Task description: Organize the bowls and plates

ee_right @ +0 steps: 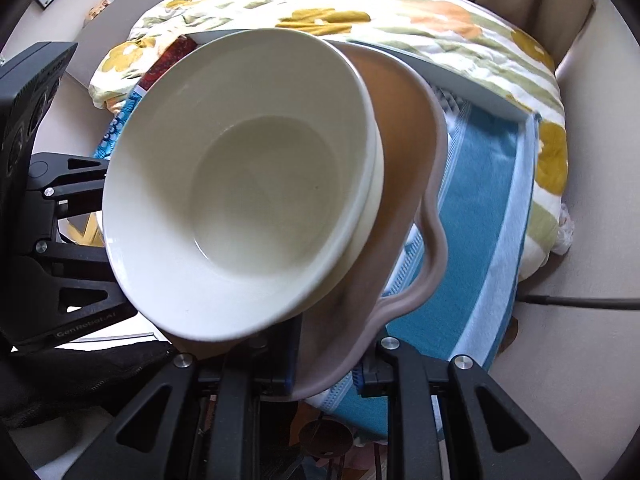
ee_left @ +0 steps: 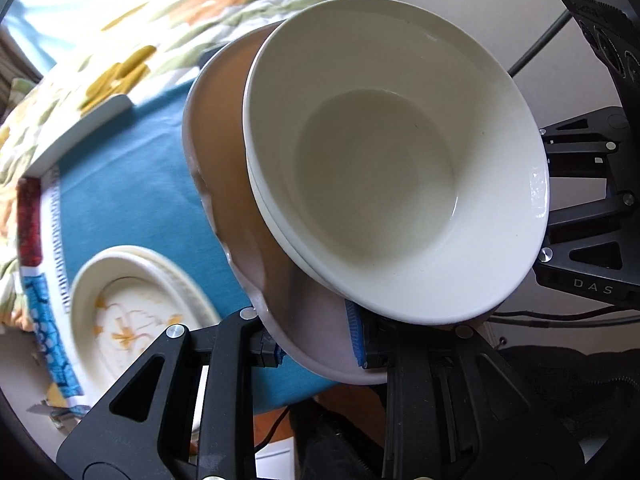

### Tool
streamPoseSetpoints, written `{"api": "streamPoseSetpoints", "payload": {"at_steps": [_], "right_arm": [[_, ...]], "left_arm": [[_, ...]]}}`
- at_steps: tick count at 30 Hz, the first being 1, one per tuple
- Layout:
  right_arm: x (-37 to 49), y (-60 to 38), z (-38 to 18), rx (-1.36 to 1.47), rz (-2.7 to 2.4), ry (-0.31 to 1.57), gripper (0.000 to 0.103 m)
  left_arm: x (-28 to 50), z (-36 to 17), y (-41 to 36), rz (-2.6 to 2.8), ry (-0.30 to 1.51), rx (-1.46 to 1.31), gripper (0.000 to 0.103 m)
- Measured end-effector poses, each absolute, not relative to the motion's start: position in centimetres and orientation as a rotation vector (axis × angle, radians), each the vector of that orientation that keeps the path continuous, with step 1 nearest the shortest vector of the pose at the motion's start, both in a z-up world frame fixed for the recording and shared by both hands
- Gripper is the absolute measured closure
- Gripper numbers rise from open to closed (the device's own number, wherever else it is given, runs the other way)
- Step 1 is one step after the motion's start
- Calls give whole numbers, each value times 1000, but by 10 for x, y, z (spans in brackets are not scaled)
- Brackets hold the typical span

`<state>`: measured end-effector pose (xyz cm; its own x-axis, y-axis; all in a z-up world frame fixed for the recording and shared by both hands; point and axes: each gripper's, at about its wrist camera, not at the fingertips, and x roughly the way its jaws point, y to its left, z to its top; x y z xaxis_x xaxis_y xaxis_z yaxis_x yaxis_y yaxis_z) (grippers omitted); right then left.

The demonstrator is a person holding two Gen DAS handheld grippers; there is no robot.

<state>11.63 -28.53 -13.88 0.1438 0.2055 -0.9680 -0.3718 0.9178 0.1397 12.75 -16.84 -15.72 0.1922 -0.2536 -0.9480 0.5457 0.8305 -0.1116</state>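
A pale pink wavy-rimmed bowl [ee_left: 232,152] is held in the air, tilted, with two nested white bowls [ee_left: 384,160] inside it. My left gripper [ee_left: 316,344] is shut on the pink bowl's rim from one side. My right gripper [ee_right: 328,364] is shut on the pink bowl's [ee_right: 412,160] rim from the opposite side; the white bowls [ee_right: 248,184] fill that view. Each gripper shows in the other's view, at the right edge [ee_left: 584,200] and the left edge [ee_right: 60,240]. A stack of cream plates with a yellow flower pattern [ee_left: 132,308] lies on the teal towel below.
The teal towel [ee_left: 132,184] with white stripes covers a surface [ee_right: 480,208]. A floral quilt [ee_right: 400,16] lies behind it. A flat white board [ee_left: 76,132] rests at the towel's far edge. A black cable [ee_right: 580,302] runs along the right.
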Motion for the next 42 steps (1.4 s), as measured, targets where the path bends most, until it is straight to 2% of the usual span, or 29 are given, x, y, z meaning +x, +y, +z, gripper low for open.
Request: {"api": "streamPoseSetpoints", "payload": {"at_steps": [8, 18, 27, 42], "right_arm": [[120, -198, -133, -140, 445, 1370, 84], [121, -99, -168, -80, 456, 1413, 84], [118, -64, -188, -90, 413, 1430, 84], [120, -54, -197, -105, 388, 1429, 84]], "left_arm": [[127, -151, -72, -542, 1284, 301, 82], [143, -196, 22, -521, 1353, 329, 82], [151, -227, 55, -537, 1385, 277, 82], [147, -234, 66, -530, 1388, 269, 82]]}}
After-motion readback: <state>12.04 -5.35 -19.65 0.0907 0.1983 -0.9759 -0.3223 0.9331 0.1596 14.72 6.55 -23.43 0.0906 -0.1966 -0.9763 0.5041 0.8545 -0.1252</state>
